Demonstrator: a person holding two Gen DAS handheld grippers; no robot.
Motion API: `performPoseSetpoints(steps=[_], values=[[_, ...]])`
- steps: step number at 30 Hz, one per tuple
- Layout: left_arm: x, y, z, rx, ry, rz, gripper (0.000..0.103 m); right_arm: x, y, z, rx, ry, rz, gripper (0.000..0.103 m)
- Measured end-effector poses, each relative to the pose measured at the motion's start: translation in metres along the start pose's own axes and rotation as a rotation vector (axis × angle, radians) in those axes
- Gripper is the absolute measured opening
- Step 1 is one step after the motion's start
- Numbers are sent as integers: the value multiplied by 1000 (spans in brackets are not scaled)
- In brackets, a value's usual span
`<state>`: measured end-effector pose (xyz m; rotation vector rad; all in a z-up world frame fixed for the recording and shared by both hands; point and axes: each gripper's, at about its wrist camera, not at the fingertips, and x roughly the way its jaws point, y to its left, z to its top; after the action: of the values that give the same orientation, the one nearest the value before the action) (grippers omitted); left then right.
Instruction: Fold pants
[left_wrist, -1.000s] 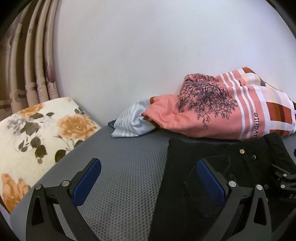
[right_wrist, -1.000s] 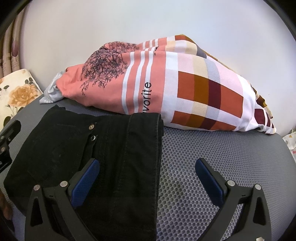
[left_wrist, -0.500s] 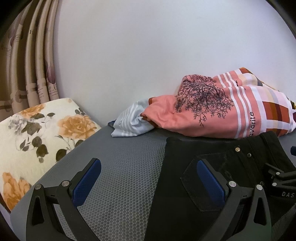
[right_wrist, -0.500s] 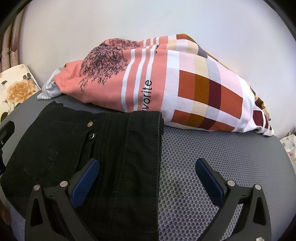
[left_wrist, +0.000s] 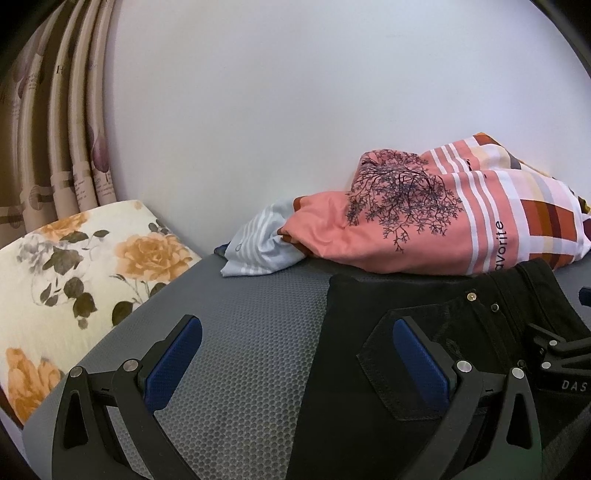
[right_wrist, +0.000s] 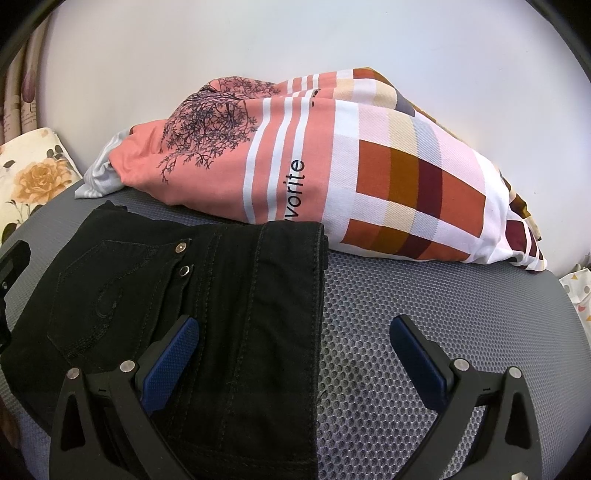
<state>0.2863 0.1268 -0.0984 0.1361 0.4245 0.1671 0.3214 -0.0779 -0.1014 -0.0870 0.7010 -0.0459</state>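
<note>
Black pants (right_wrist: 207, 295) lie folded flat on the grey mesh mattress (right_wrist: 424, 295), pocket and rivets facing up; they also fill the right of the left wrist view, pants (left_wrist: 388, 317). My left gripper (left_wrist: 295, 350) is open, straddling the pants' left edge, its right finger over the cloth and its left finger over bare mattress. My right gripper (right_wrist: 293, 349) is open over the pants' right edge, its left finger above the fabric. Nothing sits between either pair of fingers. The right gripper's black frame (left_wrist: 554, 350) pokes into the left wrist view.
A pink, striped and checked bedding bundle (right_wrist: 332, 166) lies against the white wall right behind the pants. A floral pillow (left_wrist: 74, 277) sits at the left by the curtain (left_wrist: 55, 129). Bare mattress (left_wrist: 240, 332) stretches left of the pants.
Both views have shifted slightly; the pants and bedding sit a little lower and nearer in the right wrist view. The right gripper's frame shows further into the left wrist view. Both grippers stay open.
</note>
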Motion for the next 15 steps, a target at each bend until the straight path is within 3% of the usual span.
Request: performPoseSetpoints(steps=[15], values=[[-3, -4, 0, 15, -8, -4, 103, 0, 0, 0, -2, -2, 4, 103]])
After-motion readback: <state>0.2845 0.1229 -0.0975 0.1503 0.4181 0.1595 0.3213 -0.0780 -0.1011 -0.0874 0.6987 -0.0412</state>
